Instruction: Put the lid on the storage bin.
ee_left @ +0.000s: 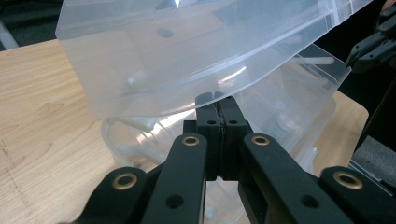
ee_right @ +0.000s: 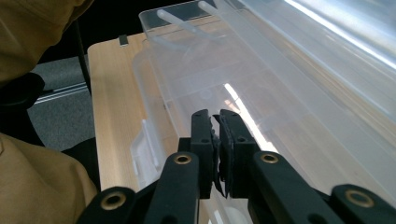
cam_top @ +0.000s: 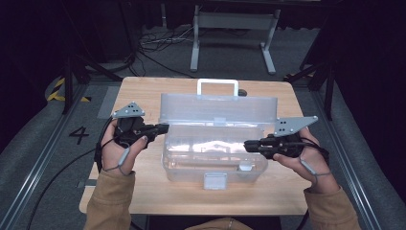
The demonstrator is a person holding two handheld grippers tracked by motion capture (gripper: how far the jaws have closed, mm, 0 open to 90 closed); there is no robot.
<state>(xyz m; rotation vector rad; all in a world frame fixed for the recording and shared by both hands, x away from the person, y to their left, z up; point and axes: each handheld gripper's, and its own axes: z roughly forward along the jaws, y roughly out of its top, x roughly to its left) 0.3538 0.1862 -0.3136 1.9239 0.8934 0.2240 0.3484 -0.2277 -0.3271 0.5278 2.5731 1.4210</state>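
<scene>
Clear plastic box (cam_top: 215, 158) in the middle of the wooden worktop (cam_top: 143, 91), lid (cam_top: 220, 108) up and leaning back, white handle (cam_top: 218, 86) at the far side. Left claw (cam_top: 163, 128) at the box's left end — jaws pressed together, nothing between them. Right claw (cam_top: 249, 145) at the right end, just over the rim — jaws nearly together, holding nothing.
</scene>
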